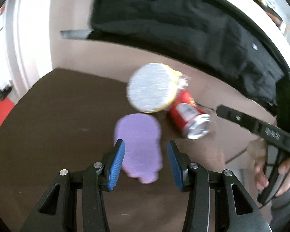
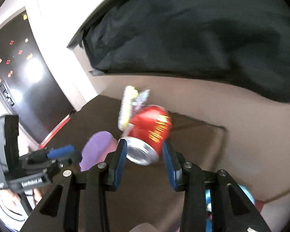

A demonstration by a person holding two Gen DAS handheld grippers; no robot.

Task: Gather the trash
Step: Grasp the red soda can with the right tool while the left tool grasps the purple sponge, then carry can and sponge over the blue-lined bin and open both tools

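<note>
While both grippers stand spread and empty, the left gripper straddles the purple wrapper and the right gripper frames the red can, apparently airborne above the brown box, probably just dropped there.

Light: soft, even indoor daylight.
Glare: a white hotspot on the glossy dark panel at left.
Blur: motion smear on red can and purple piece.
Edges: fisheye bending, black vignette corners.

Glossy metal can, matt table
</note>
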